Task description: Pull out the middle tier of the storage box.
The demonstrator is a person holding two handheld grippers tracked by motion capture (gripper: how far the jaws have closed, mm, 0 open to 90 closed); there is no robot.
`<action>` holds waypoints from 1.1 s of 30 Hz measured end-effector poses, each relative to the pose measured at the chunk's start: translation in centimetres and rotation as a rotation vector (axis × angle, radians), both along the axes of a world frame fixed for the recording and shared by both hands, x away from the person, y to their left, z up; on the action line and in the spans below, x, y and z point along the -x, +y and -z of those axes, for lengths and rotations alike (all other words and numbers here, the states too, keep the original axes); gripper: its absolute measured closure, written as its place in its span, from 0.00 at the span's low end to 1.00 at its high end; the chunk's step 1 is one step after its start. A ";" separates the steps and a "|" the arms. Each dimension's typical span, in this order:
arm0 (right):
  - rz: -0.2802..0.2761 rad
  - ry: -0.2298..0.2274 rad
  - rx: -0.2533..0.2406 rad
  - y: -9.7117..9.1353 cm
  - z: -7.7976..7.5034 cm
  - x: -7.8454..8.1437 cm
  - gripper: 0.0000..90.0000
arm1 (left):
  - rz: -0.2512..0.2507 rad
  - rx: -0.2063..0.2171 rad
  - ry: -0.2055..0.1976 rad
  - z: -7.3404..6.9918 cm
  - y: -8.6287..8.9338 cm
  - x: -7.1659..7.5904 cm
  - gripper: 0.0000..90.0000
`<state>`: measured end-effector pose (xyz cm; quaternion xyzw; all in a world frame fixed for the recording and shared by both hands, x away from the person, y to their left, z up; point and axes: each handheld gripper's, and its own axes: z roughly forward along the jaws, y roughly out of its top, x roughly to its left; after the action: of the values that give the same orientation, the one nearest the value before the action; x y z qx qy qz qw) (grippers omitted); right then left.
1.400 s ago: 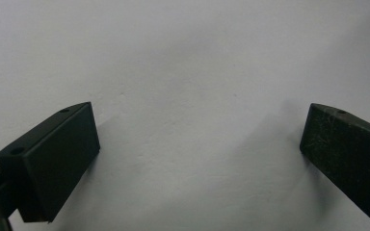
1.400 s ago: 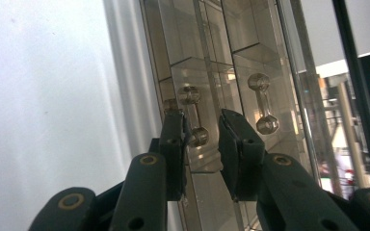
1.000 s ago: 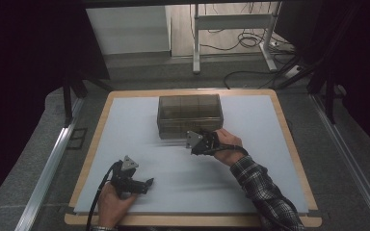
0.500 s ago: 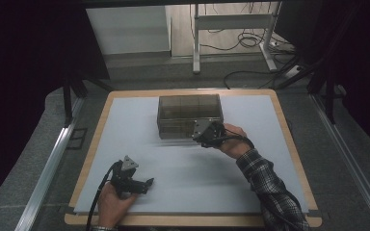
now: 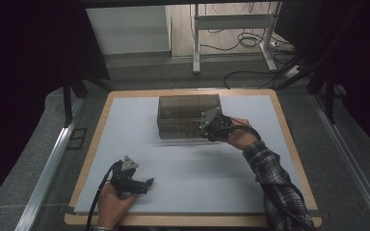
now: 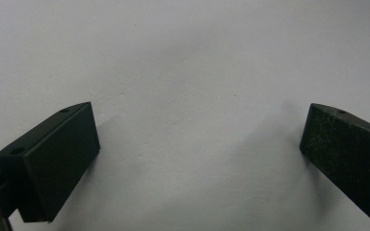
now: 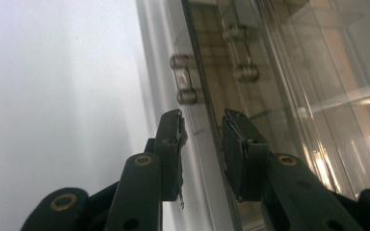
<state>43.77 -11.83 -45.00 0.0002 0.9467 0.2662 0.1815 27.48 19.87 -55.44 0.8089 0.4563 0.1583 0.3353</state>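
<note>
A clear brownish box (image 5: pixel 188 113) with inner dividers stands at the back middle of the white mat (image 5: pixel 197 168). My right gripper (image 5: pixel 208 127) is at the box's front right corner. In the right gripper view its jaws (image 7: pixel 203 118) sit close together, one on each side of the thin edge of a clear panel (image 7: pixel 207 144), and they hold it. Small metal hinges (image 7: pixel 185 79) show just beyond the fingertips. My left gripper (image 5: pixel 147 183) rests near the front left of the mat, open (image 6: pixel 200 118), with bare mat between its jaws.
The mat lies on a wooden-rimmed table (image 5: pixel 96 139). Metal rails (image 5: pixel 53 159) run along both sides. Beyond the far edge are a desk frame and floor cables (image 5: pixel 250 43). A plaid sleeve (image 5: pixel 274 178) crosses the right half of the mat.
My right gripper has moved right and farther up the picture along the box's front, with its jaws staying as narrow as before. The left gripper has not moved.
</note>
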 end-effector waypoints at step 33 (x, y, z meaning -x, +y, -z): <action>-0.096 0.138 0.087 -0.7 1.4 -3.2 0.94 | 0.000 0.000 0.000 0.0 0.0 0.0 0.00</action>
<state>46.99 -12.57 -46.45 -0.0349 0.9665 0.2325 0.1029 27.49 19.87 -55.44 0.8089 0.4563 0.1582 0.3352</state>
